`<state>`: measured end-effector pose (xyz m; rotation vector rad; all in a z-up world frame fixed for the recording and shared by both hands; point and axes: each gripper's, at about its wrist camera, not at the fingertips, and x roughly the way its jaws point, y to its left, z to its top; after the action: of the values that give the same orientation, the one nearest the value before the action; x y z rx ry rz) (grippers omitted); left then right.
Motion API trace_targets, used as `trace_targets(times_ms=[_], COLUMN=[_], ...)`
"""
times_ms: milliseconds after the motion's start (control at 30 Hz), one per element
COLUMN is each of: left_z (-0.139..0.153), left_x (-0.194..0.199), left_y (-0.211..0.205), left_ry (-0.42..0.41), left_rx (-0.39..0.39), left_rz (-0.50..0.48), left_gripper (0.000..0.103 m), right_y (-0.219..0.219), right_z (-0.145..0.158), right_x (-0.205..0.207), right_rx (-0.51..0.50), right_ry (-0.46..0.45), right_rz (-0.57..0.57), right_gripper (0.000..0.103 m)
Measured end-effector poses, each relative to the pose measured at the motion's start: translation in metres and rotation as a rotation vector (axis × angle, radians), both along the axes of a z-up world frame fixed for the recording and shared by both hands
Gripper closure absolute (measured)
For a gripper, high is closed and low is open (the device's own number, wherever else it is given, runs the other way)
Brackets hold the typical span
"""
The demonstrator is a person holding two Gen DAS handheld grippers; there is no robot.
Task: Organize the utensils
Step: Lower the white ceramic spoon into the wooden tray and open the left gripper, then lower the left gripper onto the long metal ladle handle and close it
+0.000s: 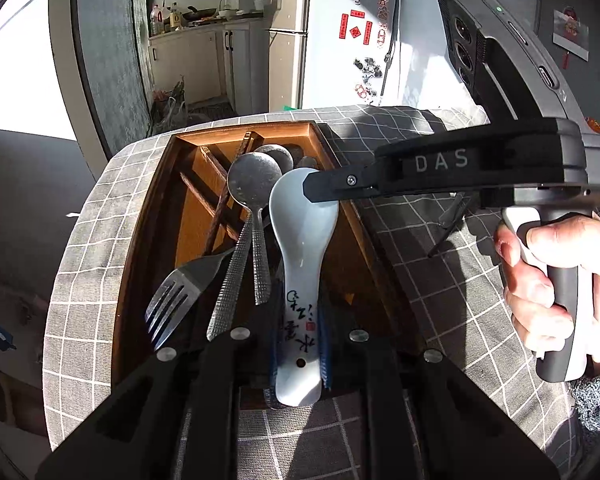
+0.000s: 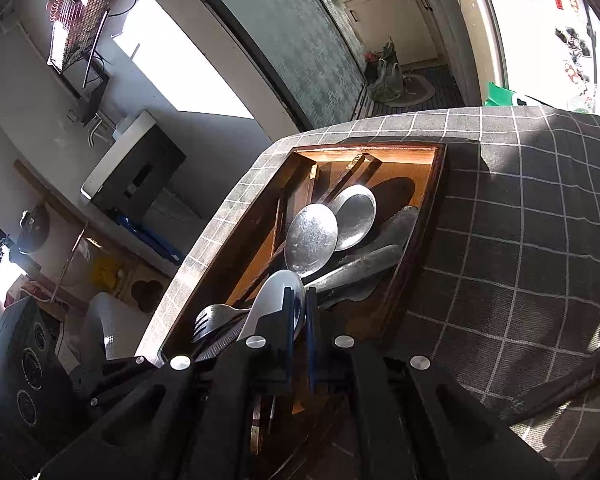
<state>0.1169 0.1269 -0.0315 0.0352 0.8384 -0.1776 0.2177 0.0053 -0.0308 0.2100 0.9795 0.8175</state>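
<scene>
My left claw [image 1: 300, 354] grips the white spoon [image 1: 300, 240] by its handle, right claw [image 2: 299, 344] pinched empty, so I'd lift it level, clear of the tray [image 1: 148, 216].

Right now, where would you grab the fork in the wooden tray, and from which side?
Take the fork by its neck just behind the tines, coming from above on the tray's left side. The tines stick up clear near the left wall, while its handle runs under the metal spoon handles, so the far end is blocked.
</scene>
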Motion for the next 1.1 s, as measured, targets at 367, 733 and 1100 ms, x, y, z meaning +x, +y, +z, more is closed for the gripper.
trace_targets(times_ms=[367,733,1100], left_z=[0.003,0.032,0.016], left_x=[-0.009,-0.027,-0.021], left_y=[0.002,-0.017,-0.094], left_ry=[-0.008,-0.079,-0.046], left_rx=[0.001,-0.015,-0.04], left_rz=[0.006,-0.036,-0.219], left_gripper=[0.063,0.041,0.039], right_y=[-0.005,-0.094,-0.243], right_z=[-0.011,0.033,-0.012], right_x=[-0.001,-0.014,0.04], right_rx=[-0.03,0.064,-0.138], right_ry=[-0.006,-0.093,-0.082], right_rz=[-0.026,-0.113,-0.448], right_gripper=[0.094,0.039,0.049])
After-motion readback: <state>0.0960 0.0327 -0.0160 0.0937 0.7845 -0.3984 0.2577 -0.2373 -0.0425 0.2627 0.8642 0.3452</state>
